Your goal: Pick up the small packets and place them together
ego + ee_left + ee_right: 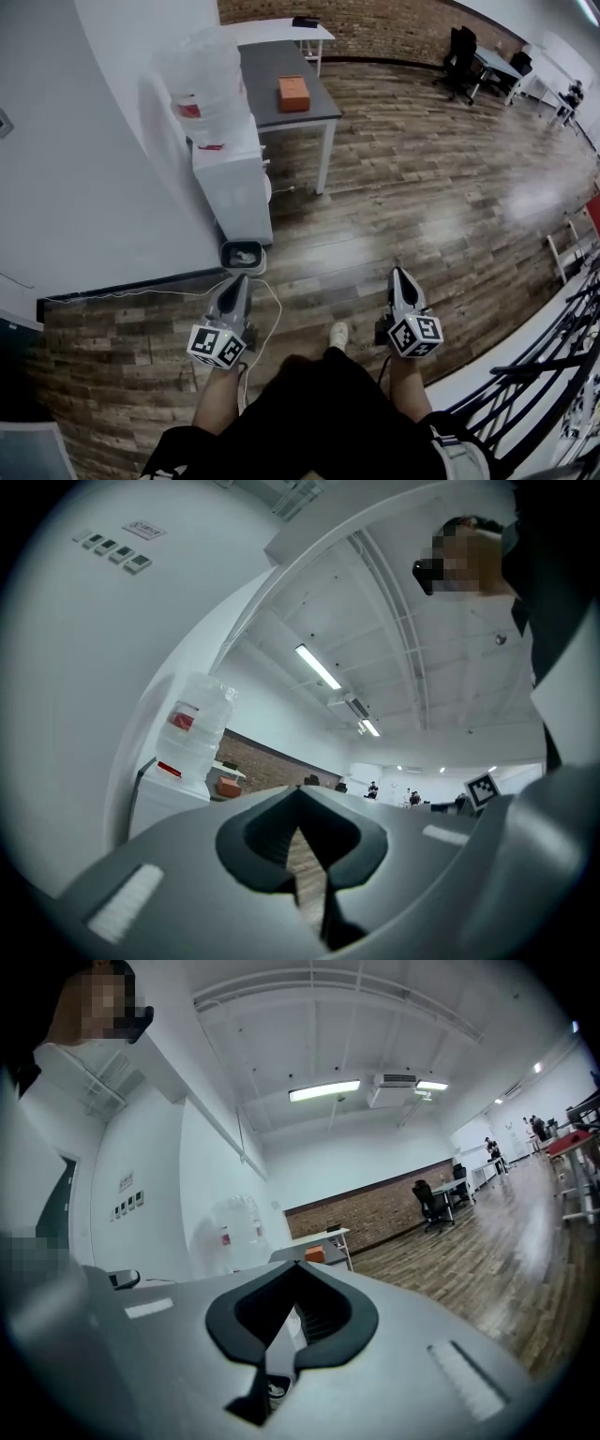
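Note:
No small packets show in any view. My left gripper (240, 281) is held low over the wooden floor, its jaws closed tip to tip with nothing between them; in the left gripper view the left gripper (300, 789) points toward a water dispenser and a brick wall. My right gripper (399, 274) is beside it, also shut and empty; the right gripper view shows the right gripper (302, 1266) aimed level across the room. An orange box (293, 93) lies on a grey table (267, 66) ahead.
A white water dispenser (234, 183) with a clear bottle (202, 80) stands against the white wall on the left, a small grey bin (243, 254) at its foot. A white cable (274, 305) runs over the floor. Black railing (544, 375) at right; desks and chairs (461, 52) far back.

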Demonstrator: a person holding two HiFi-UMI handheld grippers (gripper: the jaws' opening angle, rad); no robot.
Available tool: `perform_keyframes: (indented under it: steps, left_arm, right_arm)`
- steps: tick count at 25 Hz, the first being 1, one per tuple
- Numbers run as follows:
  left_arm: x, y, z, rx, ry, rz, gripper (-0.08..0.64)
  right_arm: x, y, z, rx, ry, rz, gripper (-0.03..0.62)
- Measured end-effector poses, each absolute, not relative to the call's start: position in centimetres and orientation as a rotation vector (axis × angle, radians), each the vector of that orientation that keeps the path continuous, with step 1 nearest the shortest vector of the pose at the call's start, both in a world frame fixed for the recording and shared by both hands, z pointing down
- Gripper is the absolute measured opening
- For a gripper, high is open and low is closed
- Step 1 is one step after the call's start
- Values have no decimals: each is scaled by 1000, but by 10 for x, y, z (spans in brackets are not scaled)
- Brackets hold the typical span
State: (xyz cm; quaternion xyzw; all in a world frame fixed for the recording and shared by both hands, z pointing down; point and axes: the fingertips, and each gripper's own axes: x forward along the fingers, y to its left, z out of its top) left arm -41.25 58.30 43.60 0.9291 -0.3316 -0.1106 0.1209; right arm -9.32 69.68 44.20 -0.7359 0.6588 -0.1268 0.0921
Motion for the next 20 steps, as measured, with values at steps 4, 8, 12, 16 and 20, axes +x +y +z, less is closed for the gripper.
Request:
perform_keyframes:
  steps: [4,8,12,16,20]
  left_arm:
    - [-407,569,430,2720,-1022,-331,0]
    - [-396,555,424,2728,-1084,-319,-2]
    - [-393,536,422,2693,-1172,-309,-2]
    - [-378,511,425,2656,-1254,-288,-2]
    - [-341,495,424,2664,-1224,-295,-2]
  right_arm:
    - [-85,669,437,-2135,1996,-356,2]
    - [-61,638,451,-2150,1992,-427,2]
    - [-45,608,453,-2077,2013,-442,2]
    - [-31,584,458,-2044,2069,-467,2]
    - [-4,578,457,-1972,2034,-509,2]
